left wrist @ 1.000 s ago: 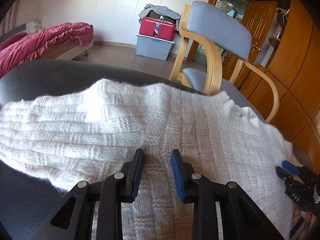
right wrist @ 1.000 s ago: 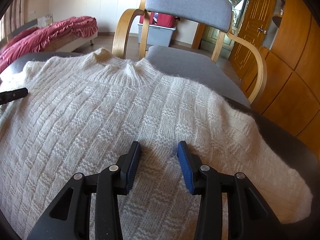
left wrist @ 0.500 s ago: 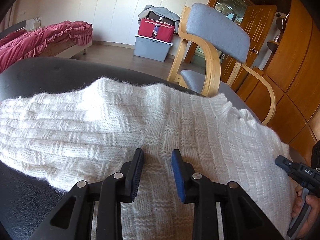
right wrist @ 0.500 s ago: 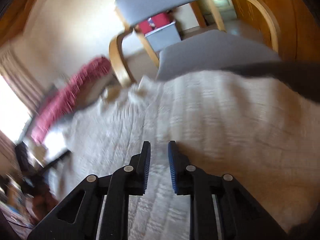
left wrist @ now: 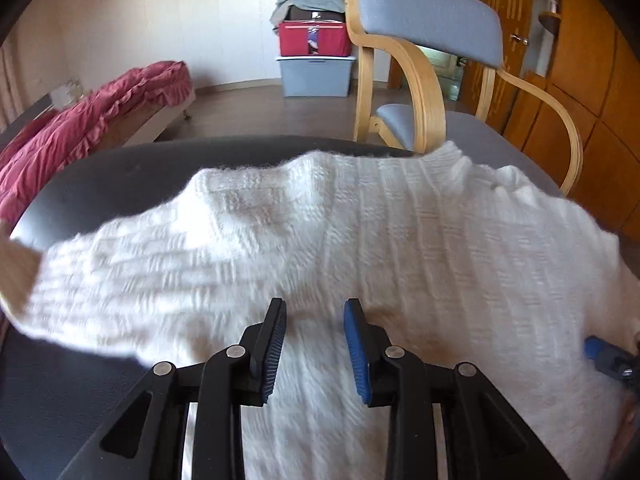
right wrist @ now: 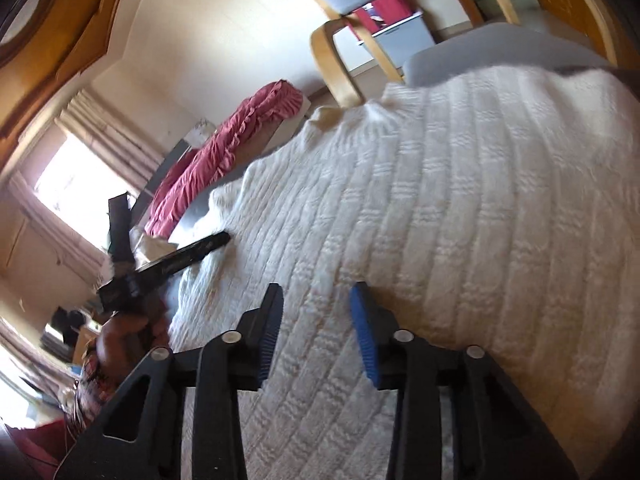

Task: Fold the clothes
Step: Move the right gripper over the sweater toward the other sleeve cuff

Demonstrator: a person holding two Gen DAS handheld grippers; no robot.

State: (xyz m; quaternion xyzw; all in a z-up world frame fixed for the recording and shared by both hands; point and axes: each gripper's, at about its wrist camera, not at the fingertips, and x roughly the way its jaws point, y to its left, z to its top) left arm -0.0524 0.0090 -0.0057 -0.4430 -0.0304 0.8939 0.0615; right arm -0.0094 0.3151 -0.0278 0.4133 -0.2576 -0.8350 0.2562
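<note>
Table (left wrist: 100, 184) — dark, carries the white sweater (left wrist: 400, 232) spread flat across it. Chair (left wrist: 432, 20) stands beyond. Left gripper (left wrist: 316, 320) hovers over the knit, jaws apart, empty. Right gripper (right wrist: 316, 308) — jaws opening, nothing pinched, above the sweater.

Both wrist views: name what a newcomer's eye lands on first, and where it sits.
A fluffy white knitted sweater spreads over the dark table, filling the middle of both views. Behind it stands a bentwood armchair with grey cushions. A rumpled red bedspread lies to the left.
</note>
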